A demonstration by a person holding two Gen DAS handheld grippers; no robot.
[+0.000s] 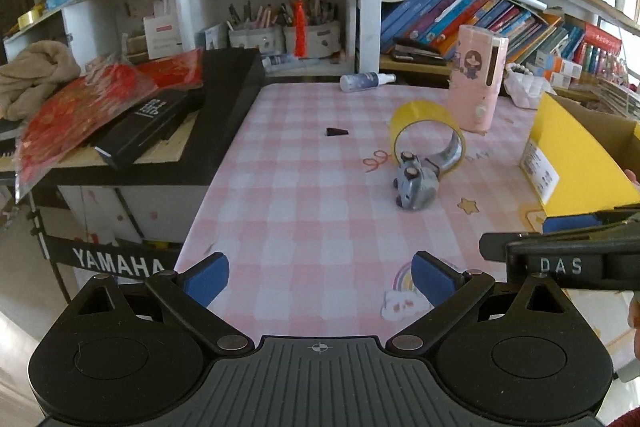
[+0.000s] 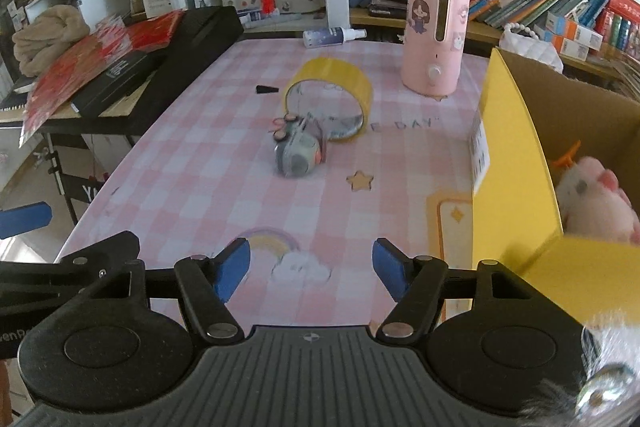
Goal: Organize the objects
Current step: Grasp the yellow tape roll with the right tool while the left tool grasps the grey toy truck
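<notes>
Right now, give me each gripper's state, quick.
Left gripper: open, holding nothing.
Right gripper: open, holding nothing.

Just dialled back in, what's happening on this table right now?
A person is tidying with a gripper in each hand. Both the left gripper and right gripper are open and empty above the near edge of the pink checked tablecloth. A pink plush toy already sits in the yellow cardboard box. Still out are the grey mouse-shaped toy, touching the roll of yellow tape standing on edge, the pink cylindrical humidifier and a small spray bottle lying down.
</notes>
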